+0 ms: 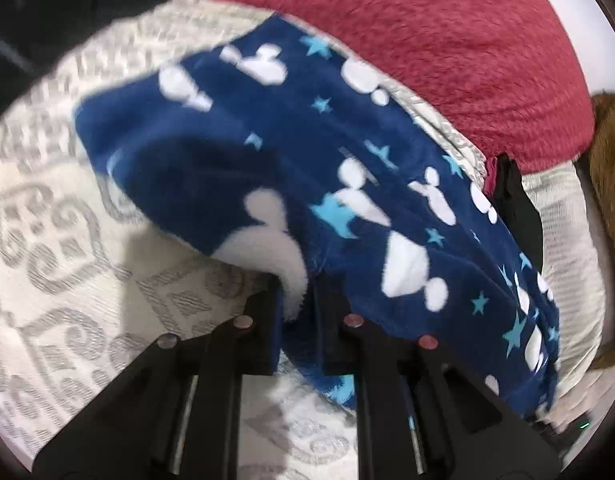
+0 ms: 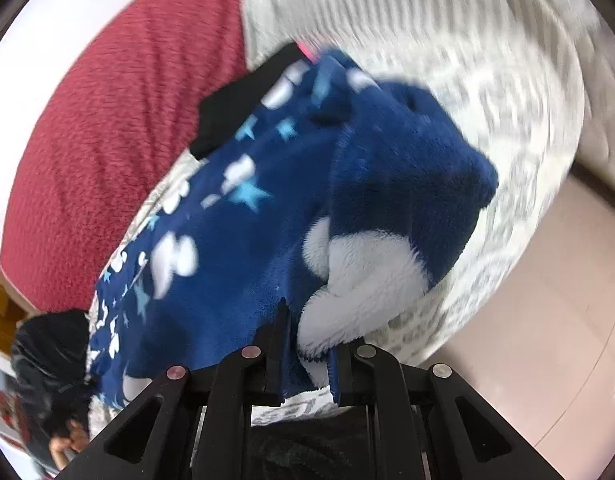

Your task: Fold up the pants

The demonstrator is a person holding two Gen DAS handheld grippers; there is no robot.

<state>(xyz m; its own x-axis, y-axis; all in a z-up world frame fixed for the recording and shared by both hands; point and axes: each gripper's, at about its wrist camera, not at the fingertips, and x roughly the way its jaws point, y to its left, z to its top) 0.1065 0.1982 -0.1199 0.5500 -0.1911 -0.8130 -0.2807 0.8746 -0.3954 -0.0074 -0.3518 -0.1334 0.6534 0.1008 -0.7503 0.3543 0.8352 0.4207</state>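
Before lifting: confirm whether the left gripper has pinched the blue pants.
Yes, the left gripper is shut on the blue pants edge.

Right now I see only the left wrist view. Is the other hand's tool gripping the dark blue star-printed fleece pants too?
Observer: Yes. The right gripper has its fingers shut on a white-patched edge of the dark blue star-printed fleece pants.
Operator: What lies past that corner?
Observer: A pale pink floor, just beyond the edge of the white-and-grey patterned bedding.
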